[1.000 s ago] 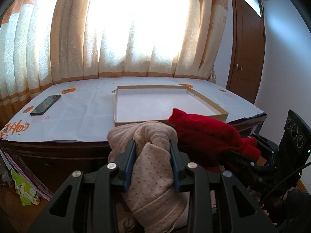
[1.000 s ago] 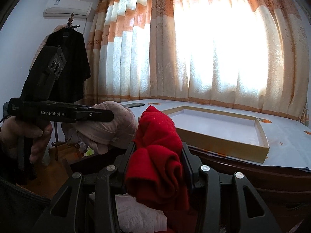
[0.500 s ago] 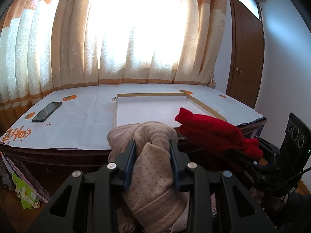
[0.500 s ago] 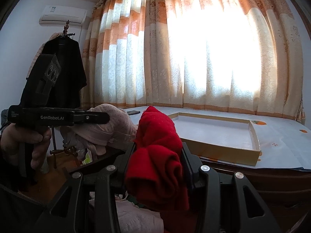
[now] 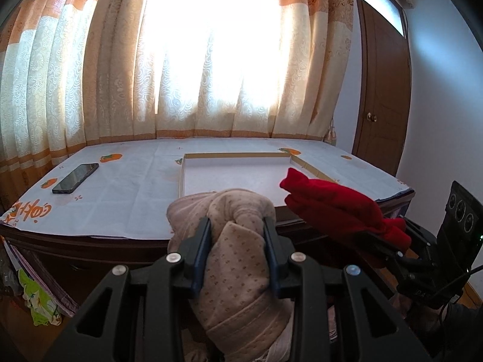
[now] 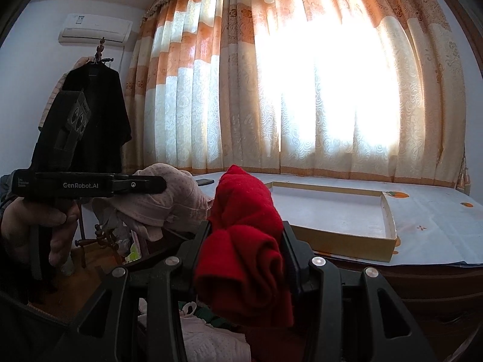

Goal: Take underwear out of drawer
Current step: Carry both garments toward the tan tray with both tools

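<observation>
A bundled pink dotted underwear [image 5: 238, 259] sits clamped in the left gripper [image 5: 237, 226], a red underwear [image 6: 244, 241] clamped in the right gripper [image 6: 246, 235], both held just off the tabletop's [image 5: 126, 193] near edge, before a shallow box [image 5: 235, 178].

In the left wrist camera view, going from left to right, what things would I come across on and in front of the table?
Black phone on the table, then the pink dotted underwear gripped in the left gripper, then the red underwear held by the right gripper, then the brown door.
</observation>
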Action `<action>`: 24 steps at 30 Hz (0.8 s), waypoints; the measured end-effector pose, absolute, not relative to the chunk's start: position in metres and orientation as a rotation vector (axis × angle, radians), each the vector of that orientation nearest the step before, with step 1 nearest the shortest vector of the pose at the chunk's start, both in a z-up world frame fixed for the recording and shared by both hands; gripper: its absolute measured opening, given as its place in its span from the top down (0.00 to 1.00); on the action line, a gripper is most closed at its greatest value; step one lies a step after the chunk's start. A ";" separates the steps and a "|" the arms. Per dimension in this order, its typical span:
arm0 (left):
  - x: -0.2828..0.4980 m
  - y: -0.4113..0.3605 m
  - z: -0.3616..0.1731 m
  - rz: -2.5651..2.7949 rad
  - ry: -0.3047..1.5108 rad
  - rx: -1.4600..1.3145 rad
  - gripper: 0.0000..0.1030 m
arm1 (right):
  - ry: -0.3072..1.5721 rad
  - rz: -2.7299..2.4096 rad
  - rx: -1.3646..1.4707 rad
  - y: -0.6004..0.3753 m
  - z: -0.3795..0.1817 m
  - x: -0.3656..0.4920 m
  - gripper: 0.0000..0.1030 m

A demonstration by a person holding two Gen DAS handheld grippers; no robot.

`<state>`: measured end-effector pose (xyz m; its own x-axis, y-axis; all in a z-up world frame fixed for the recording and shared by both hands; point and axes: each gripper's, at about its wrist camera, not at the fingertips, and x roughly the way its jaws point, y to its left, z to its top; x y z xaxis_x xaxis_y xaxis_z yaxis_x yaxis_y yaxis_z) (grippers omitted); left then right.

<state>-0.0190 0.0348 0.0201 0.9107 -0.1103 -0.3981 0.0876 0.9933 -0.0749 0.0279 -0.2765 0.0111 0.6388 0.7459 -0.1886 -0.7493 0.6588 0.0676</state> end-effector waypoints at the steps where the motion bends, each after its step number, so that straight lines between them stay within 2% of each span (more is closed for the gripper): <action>1: -0.019 0.035 0.020 -0.101 0.411 -0.058 0.69 | 0.205 0.852 -0.016 -0.277 0.010 0.027 0.55; 24: -0.017 0.033 0.028 -0.077 0.328 -0.042 0.69 | 0.128 0.791 0.016 -0.289 0.024 0.029 0.55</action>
<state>-0.0168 0.0326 0.0275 0.9437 -0.0821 -0.3203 0.0683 0.9962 -0.0539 0.0288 -0.2889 0.0244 0.6960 0.7098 -0.1086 -0.7079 0.7036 0.0619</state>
